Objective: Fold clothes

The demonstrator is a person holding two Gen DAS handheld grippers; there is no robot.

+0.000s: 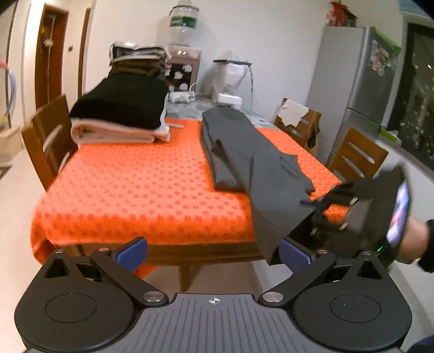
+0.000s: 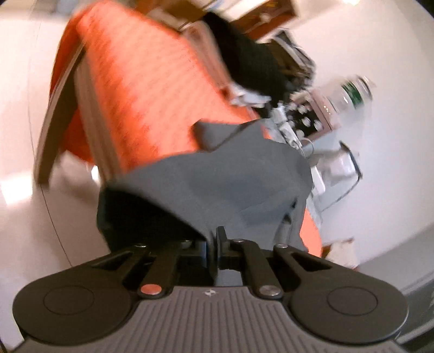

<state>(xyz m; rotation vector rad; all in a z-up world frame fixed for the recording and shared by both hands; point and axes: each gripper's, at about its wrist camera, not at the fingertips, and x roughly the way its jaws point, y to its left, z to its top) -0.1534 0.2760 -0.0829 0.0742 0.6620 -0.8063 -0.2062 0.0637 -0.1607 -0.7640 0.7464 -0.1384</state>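
My right gripper (image 2: 217, 239) is closed on the hem of the grey trousers (image 1: 244, 152), which lie at two o'clock on the orange table (image 1: 122, 184). My left gripper (image 1: 214, 255) is open and empty. I think it should take the hanging edge at three o'clock, so the fold stays even.

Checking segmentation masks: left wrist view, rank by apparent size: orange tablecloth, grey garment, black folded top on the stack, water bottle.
1. orange tablecloth
2. grey garment
3. black folded top
4. water bottle

Apparent size only: the bottle stands farthest back, so it looks smaller than it is. The garment's near end hangs closest to the camera.
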